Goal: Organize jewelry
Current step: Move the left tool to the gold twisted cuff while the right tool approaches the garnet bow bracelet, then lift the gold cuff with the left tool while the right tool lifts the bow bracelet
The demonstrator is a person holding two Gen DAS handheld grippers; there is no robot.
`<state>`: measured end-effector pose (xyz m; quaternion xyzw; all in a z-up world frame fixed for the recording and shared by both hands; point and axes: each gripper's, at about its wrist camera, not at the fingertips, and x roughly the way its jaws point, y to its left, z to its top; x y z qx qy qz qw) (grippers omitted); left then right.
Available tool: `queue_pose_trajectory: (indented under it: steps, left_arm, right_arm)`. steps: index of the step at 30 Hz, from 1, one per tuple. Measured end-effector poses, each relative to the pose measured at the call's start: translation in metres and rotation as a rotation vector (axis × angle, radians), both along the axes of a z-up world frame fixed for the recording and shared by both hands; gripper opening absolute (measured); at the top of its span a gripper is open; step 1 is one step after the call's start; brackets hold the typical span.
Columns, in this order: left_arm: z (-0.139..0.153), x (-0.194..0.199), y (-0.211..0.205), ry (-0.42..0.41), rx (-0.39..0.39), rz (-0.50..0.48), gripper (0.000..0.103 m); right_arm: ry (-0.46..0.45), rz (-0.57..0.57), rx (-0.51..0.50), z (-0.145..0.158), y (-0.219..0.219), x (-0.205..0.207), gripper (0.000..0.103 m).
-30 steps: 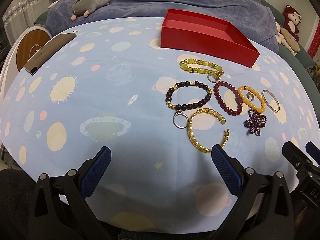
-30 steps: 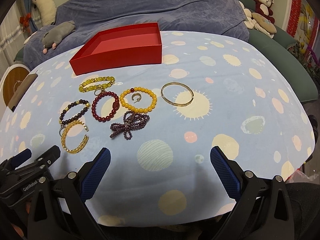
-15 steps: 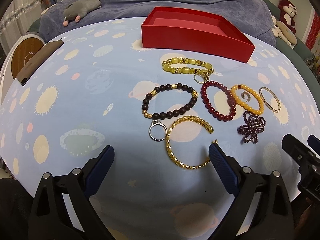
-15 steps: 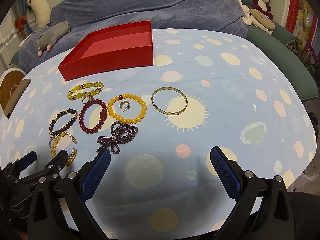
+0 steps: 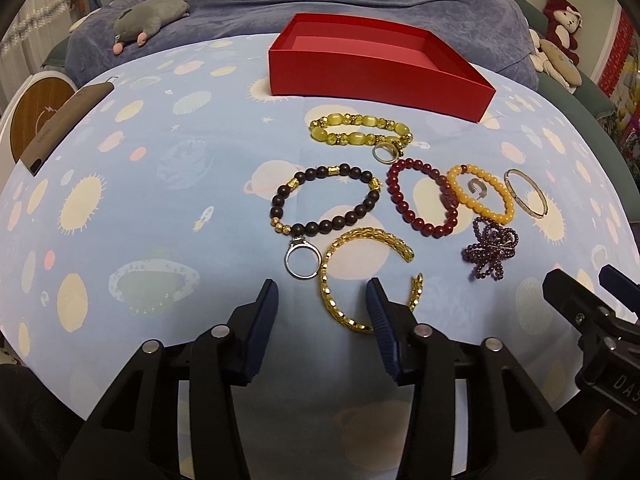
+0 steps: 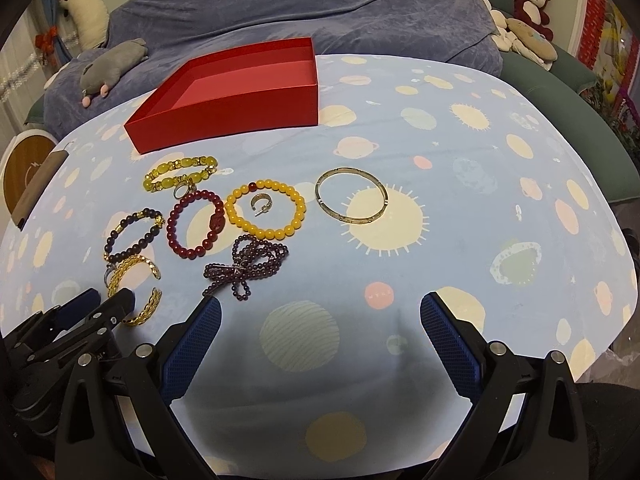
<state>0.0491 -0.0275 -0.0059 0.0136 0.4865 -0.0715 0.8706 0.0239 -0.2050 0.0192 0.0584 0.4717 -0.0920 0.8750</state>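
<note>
Gold cuff bracelet (image 5: 362, 280) lies low centre in my left view, so I am closing my left gripper (image 5: 322, 316) around its near edge, pads not yet pressing. My right gripper (image 6: 320, 328) waits wide and empty. Everything lies below the red box (image 5: 372, 68) at upper centre, where I judge it belongs.

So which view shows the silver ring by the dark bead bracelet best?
The left wrist view: the silver ring lies whole and close, just ahead of the closing left gripper. In the right wrist view only a sliver shows beside the gold cuff.
</note>
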Motion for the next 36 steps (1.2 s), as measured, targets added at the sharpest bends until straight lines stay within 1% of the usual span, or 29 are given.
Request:
queue_pose_trajectory:
  steps: [1, 2, 3, 5, 7, 8, 13, 17, 18, 21, 23, 24, 26, 27, 28, 29, 30, 31, 32, 36]
  left_arm:
    - [0.0, 0.0, -0.001, -0.003, 0.004, -0.001, 0.042]
    - [0.001, -0.001, -0.001, -0.01, 0.006, 0.001, 0.037]
    - [0.002, -0.001, 0.0, -0.018, 0.001, 0.0, 0.023]
    - [0.002, 0.0, 0.002, -0.009, -0.034, -0.015, 0.009]
    - [0.003, 0.0, 0.003, -0.007, -0.049, -0.023, 0.006]
    - [0.003, -0.001, 0.003, -0.01, -0.049, -0.027, 0.004]
    - [0.009, -0.006, 0.008, -0.022, -0.064, -0.038, 0.004]
    - [0.017, -0.008, 0.017, -0.039, -0.071, -0.035, 0.004]
    - [0.019, -0.009, 0.019, -0.044, -0.071, -0.03, 0.004]
    - [0.022, -0.006, 0.03, -0.043, -0.085, -0.004, 0.004]
    - [0.023, -0.004, 0.036, -0.046, -0.089, 0.01, 0.004]
    - [0.024, -0.004, 0.038, -0.048, -0.093, 0.014, 0.004]
    - [0.024, -0.002, 0.042, -0.046, -0.098, 0.019, 0.004]
    - [0.024, -0.002, 0.043, -0.045, -0.101, 0.02, 0.004]
    - [0.024, -0.002, 0.044, -0.043, -0.101, 0.022, 0.004]
    - [0.023, -0.002, 0.045, -0.041, -0.103, 0.024, 0.004]
    - [0.023, -0.001, 0.045, -0.039, -0.105, 0.024, 0.004]
    - [0.023, -0.001, 0.046, -0.036, -0.105, 0.025, 0.004]
    - [0.023, -0.001, 0.046, -0.034, -0.109, 0.026, 0.004]
    - [0.025, 0.0, 0.046, -0.035, -0.109, 0.021, 0.004]
  right_arm:
    - [0.0, 0.004, -0.004, 0.0, 0.001, 0.0, 0.096]
    - [-0.001, 0.006, -0.005, 0.0, 0.002, 0.0, 0.095]
    - [-0.001, 0.008, -0.002, -0.001, 0.002, 0.001, 0.095]
    - [0.005, 0.014, 0.005, -0.002, 0.003, 0.001, 0.091]
    - [0.012, 0.023, 0.007, -0.004, 0.005, 0.002, 0.089]
    - [0.016, 0.027, 0.01, -0.004, 0.006, 0.003, 0.086]
    - [0.029, 0.051, 0.037, -0.005, 0.013, 0.005, 0.076]
    - [0.027, 0.058, 0.074, -0.005, 0.02, 0.014, 0.073]
    - [0.026, 0.058, 0.082, -0.005, 0.022, 0.017, 0.072]
    - [0.035, 0.058, 0.096, -0.01, 0.029, 0.027, 0.066]
    - [0.05, 0.06, 0.099, -0.015, 0.034, 0.034, 0.058]
    - [0.061, 0.06, 0.09, -0.019, 0.036, 0.037, 0.056]
    - [0.079, 0.061, 0.078, -0.025, 0.04, 0.04, 0.045]
    - [0.065, 0.063, 0.06, -0.025, 0.042, 0.04, 0.043]
    - [0.069, 0.073, 0.055, -0.025, 0.044, 0.04, 0.036]
    - [0.068, 0.079, 0.045, -0.025, 0.045, 0.039, 0.025]
    - [0.07, 0.086, 0.041, -0.025, 0.046, 0.039, 0.018]
    - [0.07, 0.096, 0.052, -0.025, 0.045, 0.038, 0.007]
    - [0.071, 0.096, 0.059, -0.025, 0.044, 0.038, 0.004]
    - [0.047, 0.102, 0.06, -0.018, 0.039, 0.034, 0.004]
